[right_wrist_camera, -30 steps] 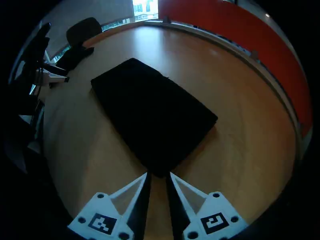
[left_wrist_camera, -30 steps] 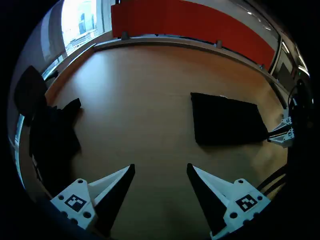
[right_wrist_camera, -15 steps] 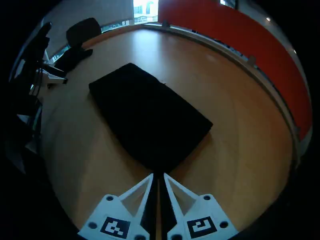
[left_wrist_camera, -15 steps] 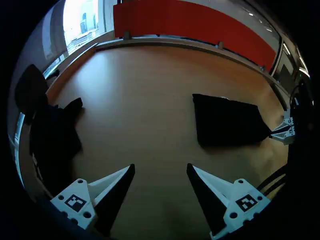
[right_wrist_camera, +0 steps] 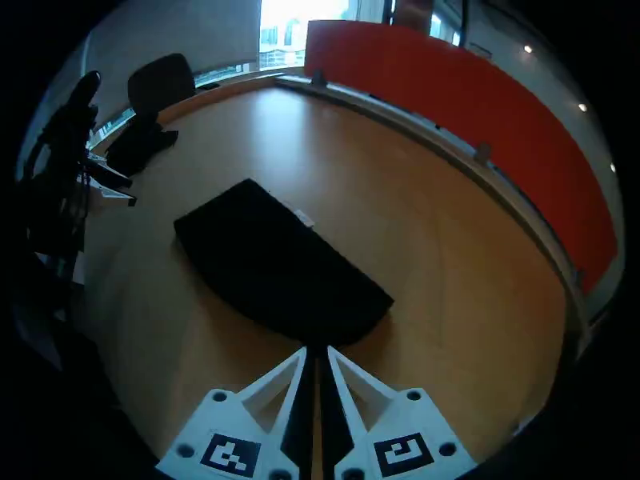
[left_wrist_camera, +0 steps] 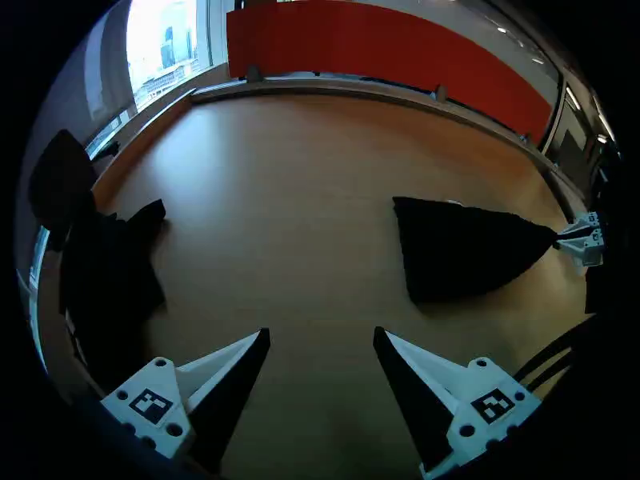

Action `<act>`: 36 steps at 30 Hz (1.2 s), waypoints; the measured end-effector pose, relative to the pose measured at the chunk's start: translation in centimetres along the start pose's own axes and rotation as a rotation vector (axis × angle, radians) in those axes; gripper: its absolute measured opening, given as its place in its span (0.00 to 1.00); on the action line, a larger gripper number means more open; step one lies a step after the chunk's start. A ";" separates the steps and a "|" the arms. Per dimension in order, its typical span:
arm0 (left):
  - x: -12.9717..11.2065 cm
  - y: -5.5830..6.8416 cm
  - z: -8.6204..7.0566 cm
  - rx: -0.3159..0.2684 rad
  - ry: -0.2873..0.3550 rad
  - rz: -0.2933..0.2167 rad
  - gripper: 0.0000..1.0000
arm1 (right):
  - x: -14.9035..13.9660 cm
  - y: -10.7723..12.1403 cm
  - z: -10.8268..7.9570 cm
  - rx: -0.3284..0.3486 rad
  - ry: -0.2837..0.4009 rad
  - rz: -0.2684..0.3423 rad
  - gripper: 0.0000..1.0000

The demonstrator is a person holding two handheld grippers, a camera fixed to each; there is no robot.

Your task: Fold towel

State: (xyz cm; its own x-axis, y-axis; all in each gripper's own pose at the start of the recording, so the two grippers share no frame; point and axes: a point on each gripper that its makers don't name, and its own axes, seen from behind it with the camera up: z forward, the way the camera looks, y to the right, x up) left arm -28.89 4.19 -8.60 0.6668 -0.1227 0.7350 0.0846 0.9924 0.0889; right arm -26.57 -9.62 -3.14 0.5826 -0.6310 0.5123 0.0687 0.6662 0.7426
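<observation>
In the left gripper view, the left gripper (left_wrist_camera: 320, 332) hangs above bare wood of the worktop (left_wrist_camera: 272, 184). Its fingers are spread wide apart and hold nothing. The black towel (left_wrist_camera: 460, 248) lies well off to its right, flat along its near and left edges. Toward the far right it narrows to a point, where the right gripper (left_wrist_camera: 582, 240) has that corner pinched. A dark heap of cloth (left_wrist_camera: 112, 264) sits at the left edge of the worktop, and a red partition (left_wrist_camera: 384, 48) runs along the far side.

In the right gripper view, the right gripper (right_wrist_camera: 317, 352) has its fingers pressed together on the towel's near corner. The towel (right_wrist_camera: 272, 264) spreads away from them across the worktop (right_wrist_camera: 448, 264). Its near edge curves up toward the grip, so the corner appears raised while the rest lies flat. The left gripper (right_wrist_camera: 108, 172) shows far off to the left, apart from the cloth, and an office chair (right_wrist_camera: 164, 80) stands beyond the worktop's end.

The step in hand looks like the start of a fold, with one corner taken up and nothing yet laid over. The next move probably calls for the left gripper to come across and close on the neighbouring corner. Both could then carry that edge over to the opposite one, level, without dragging the part that lies flat.
</observation>
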 end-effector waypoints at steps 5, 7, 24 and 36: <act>0.3 0.0 0.0 -0.001 0.004 -0.001 0.96 | 1.6 0.8 -1.2 -0.025 0.025 -0.026 0.04; 0.4 -0.1 0.0 0.000 0.006 0.000 0.96 | 2.0 1.2 -1.7 -0.034 0.032 -0.033 0.04; 0.7 -0.6 0.0 0.008 0.008 0.000 0.96 | 3.9 3.2 -4.5 -0.066 0.052 -0.096 0.04; 1.2 -0.5 -0.3 -0.001 0.017 -0.001 0.96 | 6.9 -0.1 -2.8 0.005 0.086 -0.145 0.04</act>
State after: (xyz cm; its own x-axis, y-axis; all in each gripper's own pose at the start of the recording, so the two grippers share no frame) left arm -27.89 3.52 -7.97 0.6794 -0.1237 0.7232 0.0857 0.9923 0.0892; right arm -20.31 -12.87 -0.87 0.6340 -0.6841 0.3607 0.1536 0.5685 0.8082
